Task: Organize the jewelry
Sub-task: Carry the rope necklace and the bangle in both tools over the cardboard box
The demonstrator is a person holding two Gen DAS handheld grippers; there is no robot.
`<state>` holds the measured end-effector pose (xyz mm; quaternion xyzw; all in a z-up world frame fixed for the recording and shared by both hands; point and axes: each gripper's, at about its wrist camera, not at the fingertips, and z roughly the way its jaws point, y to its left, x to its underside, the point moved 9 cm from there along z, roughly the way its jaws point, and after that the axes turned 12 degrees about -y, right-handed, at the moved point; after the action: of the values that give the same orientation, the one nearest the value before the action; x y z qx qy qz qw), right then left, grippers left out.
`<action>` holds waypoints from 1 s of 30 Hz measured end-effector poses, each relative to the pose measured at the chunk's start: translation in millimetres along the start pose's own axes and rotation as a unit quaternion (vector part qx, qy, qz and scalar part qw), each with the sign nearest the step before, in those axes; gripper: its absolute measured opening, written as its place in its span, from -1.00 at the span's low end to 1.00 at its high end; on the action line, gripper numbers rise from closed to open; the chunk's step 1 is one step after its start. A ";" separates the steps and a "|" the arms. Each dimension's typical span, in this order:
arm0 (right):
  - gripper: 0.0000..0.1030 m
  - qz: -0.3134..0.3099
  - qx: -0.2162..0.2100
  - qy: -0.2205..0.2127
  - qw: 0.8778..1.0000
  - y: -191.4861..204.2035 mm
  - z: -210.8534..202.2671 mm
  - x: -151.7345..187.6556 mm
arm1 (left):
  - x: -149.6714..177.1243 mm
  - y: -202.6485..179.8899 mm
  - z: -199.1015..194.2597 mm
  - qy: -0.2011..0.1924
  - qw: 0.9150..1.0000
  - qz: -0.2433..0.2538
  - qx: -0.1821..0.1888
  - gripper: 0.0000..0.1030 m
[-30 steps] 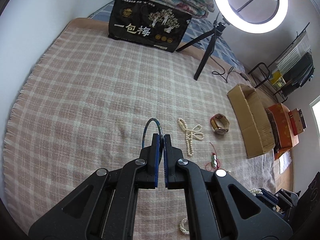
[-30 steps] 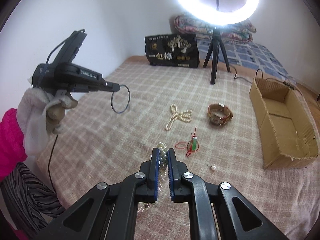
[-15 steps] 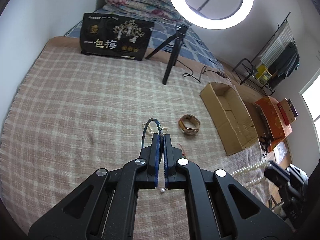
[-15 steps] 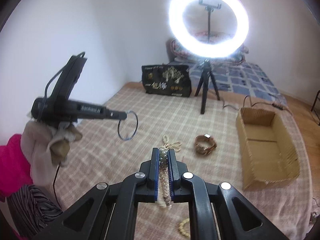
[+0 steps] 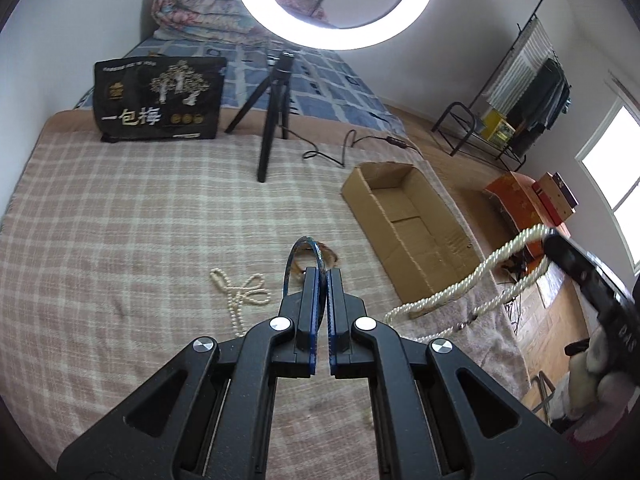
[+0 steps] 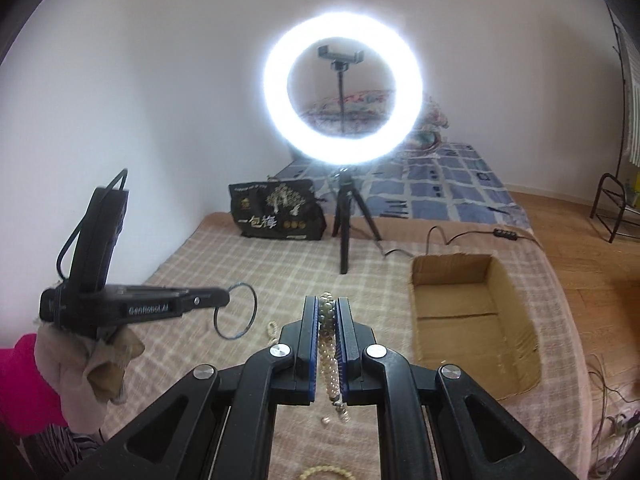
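Above the blanket [image 5: 120, 220], both tools hover level, left tool [image 5: 322, 276] pinching bangle [image 5: 294, 254], right tool [image 6: 328, 312] pearls [image 6: 330, 344].

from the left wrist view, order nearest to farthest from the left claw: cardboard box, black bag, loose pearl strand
From the left claw:
1. loose pearl strand, just left on the blanket
2. cardboard box, right
3. black bag, far left, at the blanket's end
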<state>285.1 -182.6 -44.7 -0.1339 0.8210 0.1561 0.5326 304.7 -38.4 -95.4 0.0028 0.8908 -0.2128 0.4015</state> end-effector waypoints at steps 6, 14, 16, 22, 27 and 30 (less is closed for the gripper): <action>-0.89 -0.006 0.024 -0.020 0.999 -32.4 -5.0 -26.6 | -8.3 -34.8 13.4 -0.003 1.000 0.012 0.020 -0.98; -0.89 -0.022 0.053 -0.025 0.998 -75.4 4.3 -47.3 | -17.7 -92.4 36.3 -0.002 0.998 0.040 0.052 -0.98; -0.89 -0.028 0.058 -0.022 0.998 -86.2 10.8 -51.0 | -18.9 -105.0 44.2 -0.001 0.997 0.044 0.060 -0.98; -0.89 -0.032 0.075 -0.008 0.997 -122.7 35.8 -60.1 | -17.1 -141.1 72.6 0.010 0.996 0.047 0.082 -0.98; -0.89 -0.013 0.064 0.024 0.998 -147.6 67.8 -57.1 | -9.5 -166.0 99.3 0.022 0.994 0.054 0.090 -0.98; -0.89 -0.005 0.061 0.049 0.997 -158.3 87.2 -49.8 | -3.8 -175.0 113.2 0.028 0.994 0.054 0.091 -0.98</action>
<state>438.6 -290.0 -50.5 -0.1123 0.8534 0.0962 0.4998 357.4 -240.1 -93.2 0.0934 0.8771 -0.2705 0.3857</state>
